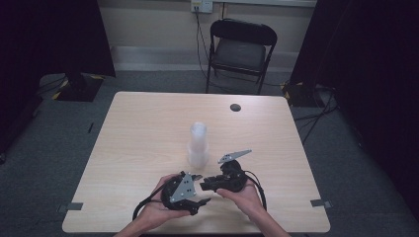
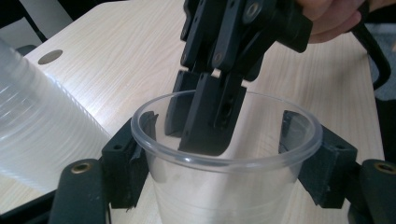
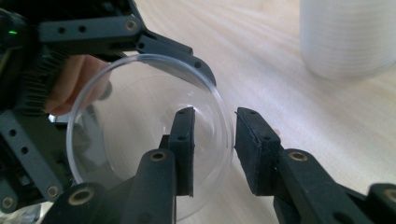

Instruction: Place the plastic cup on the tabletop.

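The left gripper (image 2: 226,154) holds a single clear plastic cup (image 2: 224,163) by its sides, its fingers (image 2: 126,163) clamped on the cup wall just under the rim at nine and three o'clock in the left gripper view. In the high view the pair of grippers sits near the front edge of the surface (image 1: 148,128), at about six o'clock from the stack of cups (image 1: 197,143), which stands upright a little way off.

The relation that matters is at the rim. The right gripper (image 3: 215,154) points into the cup's open mouth, one finger (image 3: 183,144) inside the cup and the other outside, so the wall runs between them. The fingers are parted and I judge they are not yet pinching the wall; a narrow gap shows on each side.

The cup's axis runs roughly along the right gripper's reach, so the next move looks like a plain closing on the rim at about three o'clock.
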{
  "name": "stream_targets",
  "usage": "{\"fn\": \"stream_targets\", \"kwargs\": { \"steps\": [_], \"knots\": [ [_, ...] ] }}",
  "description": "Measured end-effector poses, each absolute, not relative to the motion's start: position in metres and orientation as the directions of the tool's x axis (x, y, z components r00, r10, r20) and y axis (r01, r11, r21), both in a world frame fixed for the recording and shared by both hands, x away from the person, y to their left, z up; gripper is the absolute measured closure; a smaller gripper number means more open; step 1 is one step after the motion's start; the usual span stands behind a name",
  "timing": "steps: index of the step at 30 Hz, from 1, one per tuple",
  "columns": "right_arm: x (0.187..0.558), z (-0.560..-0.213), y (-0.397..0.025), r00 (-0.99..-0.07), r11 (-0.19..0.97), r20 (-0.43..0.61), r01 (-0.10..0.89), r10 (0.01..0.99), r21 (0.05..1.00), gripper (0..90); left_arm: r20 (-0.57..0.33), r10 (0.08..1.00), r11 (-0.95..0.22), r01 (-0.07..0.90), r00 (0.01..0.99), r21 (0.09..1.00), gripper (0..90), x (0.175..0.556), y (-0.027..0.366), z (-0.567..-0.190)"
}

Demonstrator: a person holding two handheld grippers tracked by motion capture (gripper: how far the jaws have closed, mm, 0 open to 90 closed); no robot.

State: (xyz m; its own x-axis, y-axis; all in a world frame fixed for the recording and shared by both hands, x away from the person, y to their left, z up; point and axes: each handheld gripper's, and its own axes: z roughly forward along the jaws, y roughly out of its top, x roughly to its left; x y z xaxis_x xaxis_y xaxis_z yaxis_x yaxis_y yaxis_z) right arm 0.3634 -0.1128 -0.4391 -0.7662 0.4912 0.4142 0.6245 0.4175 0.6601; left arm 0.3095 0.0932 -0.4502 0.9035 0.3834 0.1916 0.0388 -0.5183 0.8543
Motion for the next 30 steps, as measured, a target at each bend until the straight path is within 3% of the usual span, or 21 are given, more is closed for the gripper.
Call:
{"fn": "stream_targets", "kwargs": {
  "steps": [11, 30],
  "knots": [
    [0.362, -0.431, -0.12, -0.785, 0.348, 0.398, 0.582, 0.474, 0.734, 68.2, 0.117, 0.457, -0.458, 0.12, 0.882, 0.881, 28.0, 0.318, 0.105, -0.454],
    [0.361, -0.421, -0.133, -0.79, 0.265, 0.379, 0.543, 0.482, 0.797, 68.8, 0.071, 0.535, -0.394, 0.175, 0.842, 0.902, 28.1, 0.326, 0.119, -0.453]
  ]
}}
